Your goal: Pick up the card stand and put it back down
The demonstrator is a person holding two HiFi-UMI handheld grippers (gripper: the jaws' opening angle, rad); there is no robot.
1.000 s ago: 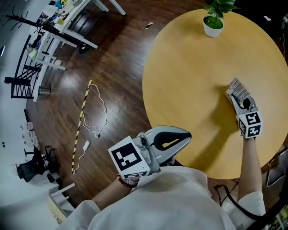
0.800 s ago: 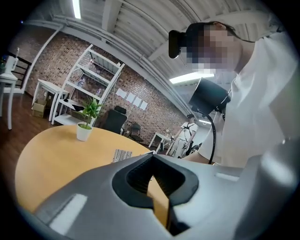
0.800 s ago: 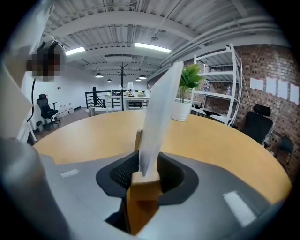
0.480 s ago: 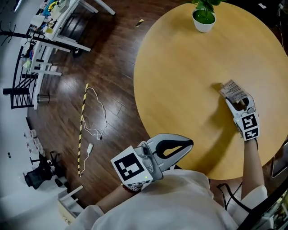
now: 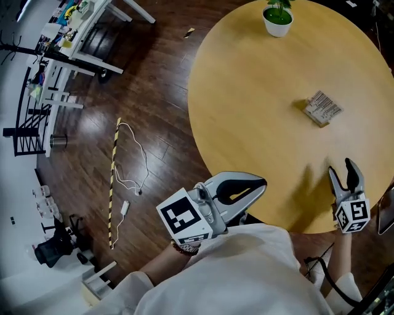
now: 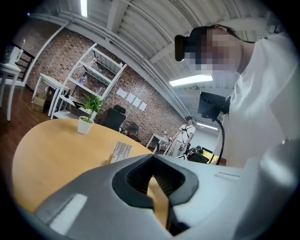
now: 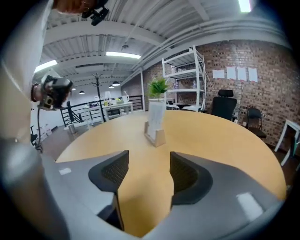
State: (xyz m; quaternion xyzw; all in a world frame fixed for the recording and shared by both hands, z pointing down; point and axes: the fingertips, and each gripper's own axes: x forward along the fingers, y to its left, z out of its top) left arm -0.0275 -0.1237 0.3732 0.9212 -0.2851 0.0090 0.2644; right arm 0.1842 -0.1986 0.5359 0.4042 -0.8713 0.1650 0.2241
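Observation:
The card stand (image 5: 322,108), a small wooden base with a printed card in it, stands on the round wooden table (image 5: 258,98); it rises upright straight ahead in the right gripper view (image 7: 155,123) and shows small in the left gripper view (image 6: 121,152). My right gripper (image 5: 343,176) hovers over the table's near edge, well back from the stand, its jaws opening with nothing between them (image 7: 144,174). My left gripper (image 5: 261,186) is held off the table's near-left side, above the floor, jaws shut and holding nothing (image 6: 151,177).
A potted plant in a white pot (image 5: 277,16) stands at the table's far edge. A dark wooden floor (image 5: 154,92) lies left of the table, with a striped tape and a white cable (image 5: 126,163) on it. White shelving (image 5: 74,37) stands at far left.
My right gripper let go of the card stand, opened and drew back toward the near table edge. The stand stays on the table. The left gripper barely moved.

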